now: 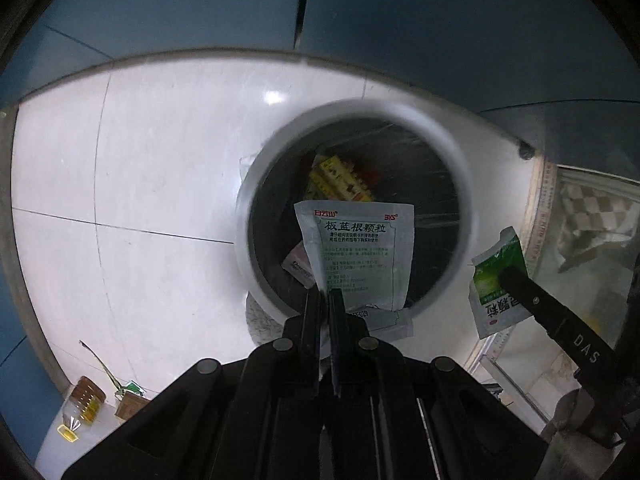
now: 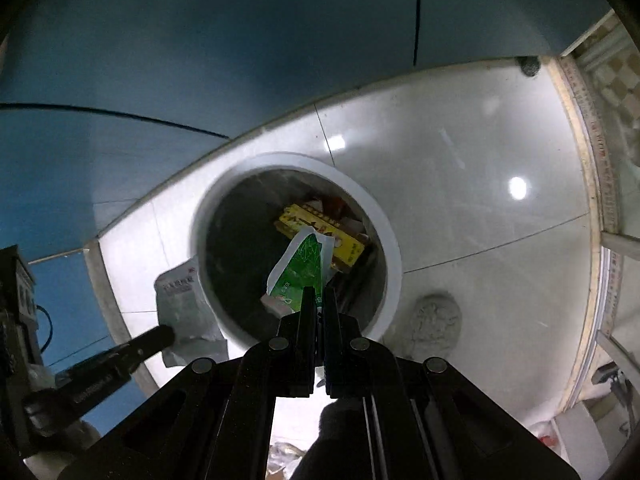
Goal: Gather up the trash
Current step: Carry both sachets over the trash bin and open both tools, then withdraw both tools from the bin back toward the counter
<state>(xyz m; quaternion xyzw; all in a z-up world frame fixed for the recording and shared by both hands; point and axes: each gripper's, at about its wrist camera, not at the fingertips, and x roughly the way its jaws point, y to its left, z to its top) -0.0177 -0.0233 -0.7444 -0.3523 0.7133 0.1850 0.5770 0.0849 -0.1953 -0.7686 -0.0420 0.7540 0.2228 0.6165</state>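
The left gripper (image 1: 329, 294) pinches a white sachet (image 1: 360, 256) above the bin (image 1: 256, 208). The right gripper (image 2: 318, 292) pinches a green sachet (image 2: 302, 268). Only the left view shows a bottle (image 1: 82, 408) near left.

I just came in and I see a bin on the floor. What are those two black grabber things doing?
A person is collecting trash with a grabber in each hand. The left gripper is shut on a white medicine sachet, and the right gripper is shut on a green sachet. Both packets hang over the open trash bin on the tiled floor. The bin already holds other rubbish, including a yellow box. Neither packet has been let go yet.
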